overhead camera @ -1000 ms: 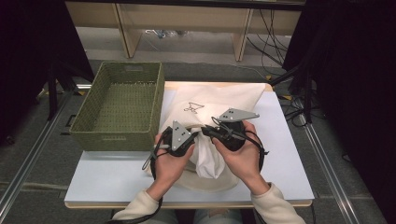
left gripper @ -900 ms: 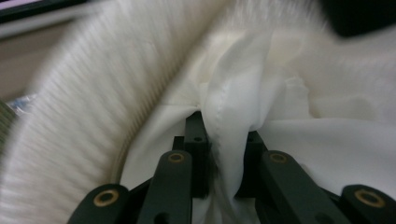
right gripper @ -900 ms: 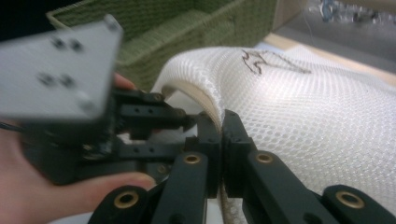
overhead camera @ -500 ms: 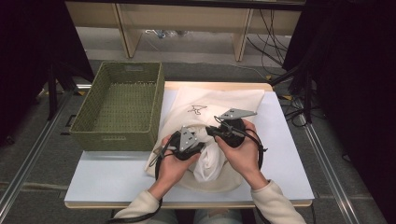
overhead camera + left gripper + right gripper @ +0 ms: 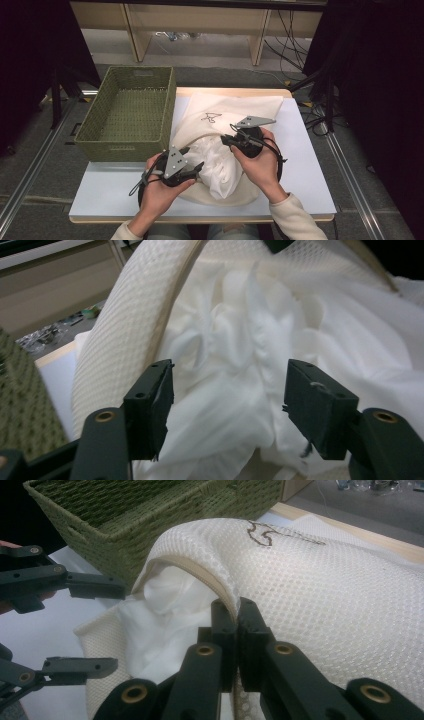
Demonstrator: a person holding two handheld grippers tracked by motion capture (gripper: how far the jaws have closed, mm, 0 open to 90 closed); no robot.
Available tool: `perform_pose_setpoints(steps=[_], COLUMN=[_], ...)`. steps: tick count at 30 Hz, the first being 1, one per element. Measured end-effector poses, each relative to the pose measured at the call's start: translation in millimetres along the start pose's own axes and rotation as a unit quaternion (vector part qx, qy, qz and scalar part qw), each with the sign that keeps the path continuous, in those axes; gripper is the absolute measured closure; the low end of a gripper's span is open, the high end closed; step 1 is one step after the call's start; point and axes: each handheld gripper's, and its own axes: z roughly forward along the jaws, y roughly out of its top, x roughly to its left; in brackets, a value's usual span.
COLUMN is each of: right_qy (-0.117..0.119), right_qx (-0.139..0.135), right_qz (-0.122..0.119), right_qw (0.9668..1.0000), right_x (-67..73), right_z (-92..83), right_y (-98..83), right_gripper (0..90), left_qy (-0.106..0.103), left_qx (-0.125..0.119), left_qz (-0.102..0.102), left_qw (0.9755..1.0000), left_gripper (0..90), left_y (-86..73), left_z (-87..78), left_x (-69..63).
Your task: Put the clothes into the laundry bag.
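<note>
White cloth is seen from above half inside the mesh laundry bag on the tabletop. Between the left gripper's just-opened jaws it lies released. The bag's rim is clamped by the right gripper.

A cream mesh bag lies just right of the basket, mouth open, white cloth bunched half out.

Bright overhead light, bg dark, sharp
</note>
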Motion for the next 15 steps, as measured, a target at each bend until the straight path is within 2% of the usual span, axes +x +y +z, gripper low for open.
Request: perform_pose_setpoints(steps=[2,4,6,8,10,11,12,13,14,15], right_qy=[0.002,0.001,0.002,0.003,0.003,0.003,0.0,-0.002,-0.002,0.009], right_qx=[0.002,0.002,0.002,0.001,0.002,0.003,0.0,-0.001,-0.001,0.007], right_qz=[0.003,0.003,0.001,0.002,0.001,0.001,0.002,-0.006,-0.016,0.002], right_qw=[1.0,1.0,1.0,1.0,1.0,1.0,1.0,1.0,0.9999,0.9999], right_x=[1.5,1.3,0.8,0.6,0.8,0.7,1.4,0.3,-0.8,1.1], right_z=[-0.3,-0.3,-0.1,0.1,0.3,0.4,0.9,1.2,1.5,2.5], right_y=[0.3,0.2,0.1,0.1,0.0,-0.1,-0.7,-0.6,-0.4,-1.0], right_gripper=[88.4,88.4,88.4,88.4,88.3,88.3,88.4,88.4,88.4,88.4], left_qy=[0.001,0.016,0.016,0.021,0.021,0.022,0.017,0.011,0.007,-0.004], left_qx=[0.014,0.039,0.063,0.078,0.108,0.103,0.095,0.092,0.088,0.079], left_qz=[-0.005,0.008,-0.003,-0.003,0.016,-0.001,0.008,-0.007,-0.012,-0.024], left_qw=[0.9999,0.9991,0.9979,0.9967,0.9937,0.9945,0.9953,0.9957,0.996,0.9966], left_gripper=[34.5,34.6,35.6,40.1,47.8,52.8,56.9,61.3,67.3,72.8], left_y=[-6.1,-11.7,-17.7,-23.2,-27.7,-30.2,-30.5,-31.3,-30.3,-28.8], left_z=[1.1,4.3,10.4,18.1,24.0,28.7,32.1,34.8,36.6,38.6], left_x=[1.1,1.4,1.9,3.8,9.4,9.0,11.5,11.8,12.7,12.8])
